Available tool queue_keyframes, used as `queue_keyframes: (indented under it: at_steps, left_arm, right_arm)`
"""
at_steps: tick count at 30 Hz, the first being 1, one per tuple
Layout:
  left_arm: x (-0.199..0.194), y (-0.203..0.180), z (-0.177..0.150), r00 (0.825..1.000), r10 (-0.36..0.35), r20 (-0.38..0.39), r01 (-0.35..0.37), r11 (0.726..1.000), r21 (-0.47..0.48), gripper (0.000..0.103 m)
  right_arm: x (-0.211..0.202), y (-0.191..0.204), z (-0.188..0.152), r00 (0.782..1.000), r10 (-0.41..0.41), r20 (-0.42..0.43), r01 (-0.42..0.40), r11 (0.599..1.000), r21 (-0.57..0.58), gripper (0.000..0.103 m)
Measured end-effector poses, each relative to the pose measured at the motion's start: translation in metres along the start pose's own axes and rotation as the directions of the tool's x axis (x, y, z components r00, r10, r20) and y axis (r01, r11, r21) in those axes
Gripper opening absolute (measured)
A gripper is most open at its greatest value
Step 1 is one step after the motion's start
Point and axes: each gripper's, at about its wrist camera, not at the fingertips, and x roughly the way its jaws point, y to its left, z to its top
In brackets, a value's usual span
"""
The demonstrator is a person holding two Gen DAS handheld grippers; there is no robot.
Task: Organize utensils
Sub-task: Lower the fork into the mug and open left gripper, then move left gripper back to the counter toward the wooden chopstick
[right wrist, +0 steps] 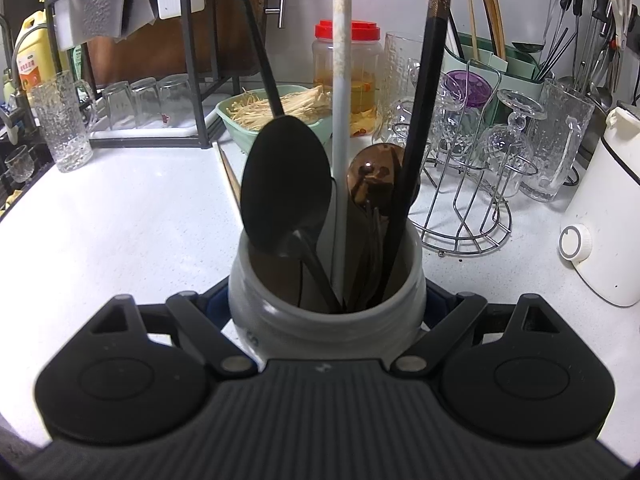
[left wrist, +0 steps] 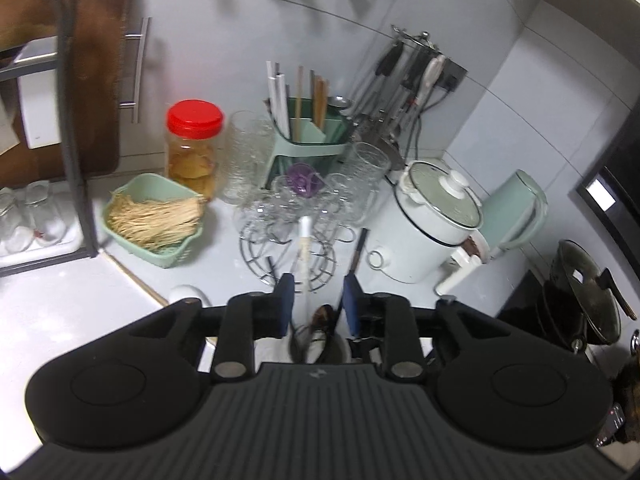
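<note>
1. The right gripper [right wrist: 326, 312] sits at the bottom centre of its view, jaws spread wide around a grey ceramic crock [right wrist: 324, 308]; its blue pads press the crock's two sides, so it grips the crock.
2. Standing in the crock are a black spoon [right wrist: 286, 196] at frame centre-left, a white-handled utensil [left wrist: 304, 248] running straight up to the top edge, a black chopstick-like stick [right wrist: 420, 152] leaning right, and a brown glossy spoon [right wrist: 374, 176] between them.
3. The left gripper [left wrist: 318, 300], low in the centre of its view, is partly open. The white handle rises in the gap between its pads without touching them; nothing is clamped.
4. Beyond, on the white counter [right wrist: 132, 216]: a wire rack of upturned glasses [right wrist: 476, 168] at centre-right, a green basket of pale noodles [right wrist: 276, 112] at upper centre, and a red-lidded jar [right wrist: 347, 76] behind it.
5. A green utensil holder [right wrist: 496, 60] with chopsticks is upper right; a white cooker [right wrist: 604, 216] is at the right edge.
</note>
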Motion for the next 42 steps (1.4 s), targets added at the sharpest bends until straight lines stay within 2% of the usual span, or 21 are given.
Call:
queue_keyframes:
  at_steps: [6, 15, 23, 30, 37, 42]
  left_arm:
    - [-0.009, 0.017, -0.005, 0.999, 0.032, 0.026, -0.031, 0.998, -0.051, 0.043]
    - [0.0, 0.049, -0.012, 0.995, 0.095, -0.012, -0.096, 0.989, -0.115, 0.043]
    - [0.054, 0.091, -0.034, 0.982, 0.142, -0.128, -0.161, 0.975, -0.151, 0.043]
    - [0.115, 0.126, -0.057, 0.96, 0.178, -0.216, -0.22, 0.956, -0.191, 0.043]
    - [0.155, 0.154, -0.063, 0.949, 0.21, -0.237, -0.261, 0.942, -0.209, 0.043]
    - [0.179, 0.162, -0.055, 0.945, 0.214, -0.248, -0.265, 0.945, -0.193, 0.043]
  right_arm:
    - [-0.001, -0.004, 0.0, 1.0, -0.023, -0.007, 0.023, 0.999, 0.025, 0.092]
    - [-0.004, -0.006, -0.005, 0.998, -0.066, -0.003, 0.066, 0.996, 0.066, 0.091]
    - [-0.006, -0.009, -0.006, 0.994, -0.106, -0.015, 0.107, 0.989, 0.104, 0.092]
    - [-0.005, -0.009, -0.003, 0.994, -0.101, -0.036, 0.104, 0.99, 0.092, 0.092]
    - [-0.004, -0.01, -0.001, 0.994, -0.099, -0.049, 0.103, 0.99, 0.093, 0.092]
    - [-0.004, -0.009, -0.001, 0.993, -0.104, -0.047, 0.108, 0.989, 0.101, 0.092]
